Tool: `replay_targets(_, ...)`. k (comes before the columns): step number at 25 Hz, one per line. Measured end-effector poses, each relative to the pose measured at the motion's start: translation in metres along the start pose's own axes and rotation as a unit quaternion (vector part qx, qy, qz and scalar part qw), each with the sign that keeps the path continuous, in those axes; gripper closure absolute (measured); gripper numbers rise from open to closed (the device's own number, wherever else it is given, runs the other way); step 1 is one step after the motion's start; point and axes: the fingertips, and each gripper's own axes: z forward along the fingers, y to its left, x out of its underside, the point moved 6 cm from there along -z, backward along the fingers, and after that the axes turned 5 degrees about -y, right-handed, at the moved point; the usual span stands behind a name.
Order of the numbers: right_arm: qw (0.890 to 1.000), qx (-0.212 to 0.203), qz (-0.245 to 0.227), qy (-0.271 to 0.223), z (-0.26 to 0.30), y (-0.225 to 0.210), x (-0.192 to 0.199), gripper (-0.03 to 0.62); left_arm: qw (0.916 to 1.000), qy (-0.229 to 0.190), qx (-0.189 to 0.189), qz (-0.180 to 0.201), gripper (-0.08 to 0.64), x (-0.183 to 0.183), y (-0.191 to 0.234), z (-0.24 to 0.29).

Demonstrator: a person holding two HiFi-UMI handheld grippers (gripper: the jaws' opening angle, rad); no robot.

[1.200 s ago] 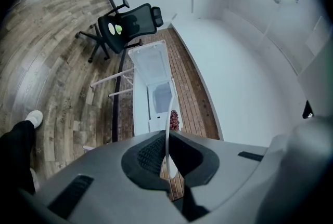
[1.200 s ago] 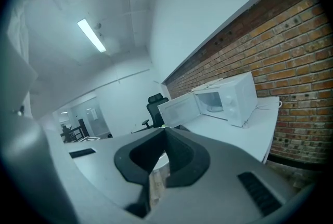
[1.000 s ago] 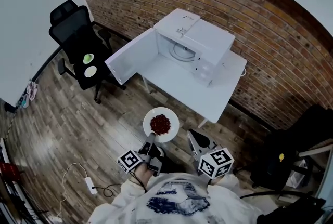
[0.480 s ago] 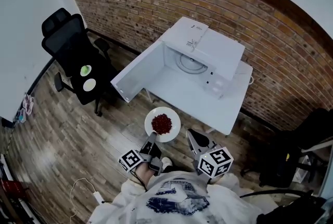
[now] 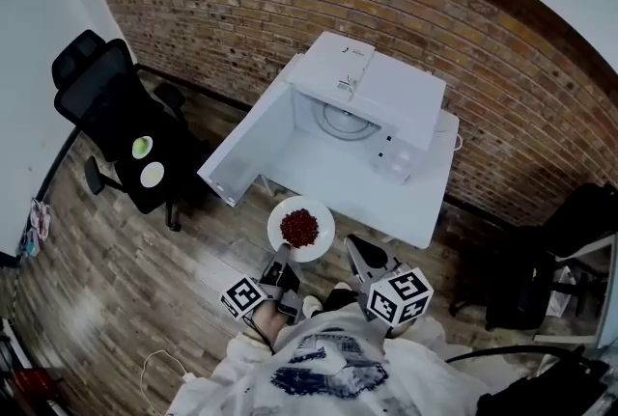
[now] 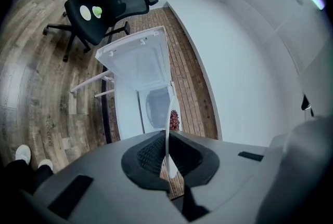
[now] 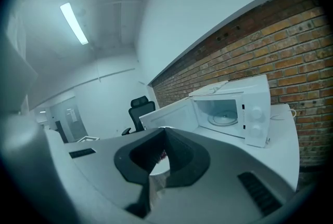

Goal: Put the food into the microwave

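A white plate [image 5: 314, 214] with a heap of red food [image 5: 298, 227] is held level just short of the white table's [image 5: 333, 184] near edge. My left gripper [image 5: 282, 257] is shut on the plate's near rim. In the left gripper view the rim [image 6: 167, 132] runs edge-on between the pads, with the food [image 6: 174, 119] beyond. My right gripper [image 5: 357, 250] hangs to the right of the plate, shut and holding nothing. The white microwave [image 5: 377, 96] stands on the table, and its door [image 5: 249, 146] is swung wide to the left. The glass turntable [image 5: 340, 121] inside is bare.
A black office chair [image 5: 106, 100] stands at the left with two small dishes [image 5: 146, 161] on its seat. Dark bags and furniture [image 5: 526, 284] crowd the right side. A brick wall [image 5: 241, 9] runs behind the table. The floor is wood planks.
The table and the open microwave have drawn closer to the plate as both grippers moved toward them. The left gripper still holds the plate, and the chair has slid to the left of the view.
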Motion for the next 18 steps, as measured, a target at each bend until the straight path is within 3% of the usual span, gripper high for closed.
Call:
replay_targets(2,1.000,0.004,0.001,-0.001,0.003,-0.002,-0.001,0.578,0.9996,0.009,-0.018,0.019,0.543,-0.004,0.005,0.003)
replay_targets(7,1.000,0.014,0.005,-0.007,0.016,-0.008,-0.004,0.578,0.9994,0.018,-0.022,0.018,0.543,-0.013,0.010,0.015)
replay_targets(10,1.000,0.022,0.011,-0.012,0.026,-0.016,-0.008,0.578,0.9973,0.028,-0.052,0.044,0.543,-0.023,0.018,0.022)
replay_targets(14,0.999,0.030,0.019,-0.018,0.043,-0.032,-0.013,0.578,0.9991,0.034,-0.020,0.014,0.543,-0.026,0.012,0.052)
replay_targets(18,0.998,0.039,0.028,-0.028,0.063,-0.053,-0.021,0.578,0.9985,0.050,-0.019,0.013,0.543,-0.033,0.014,0.085)
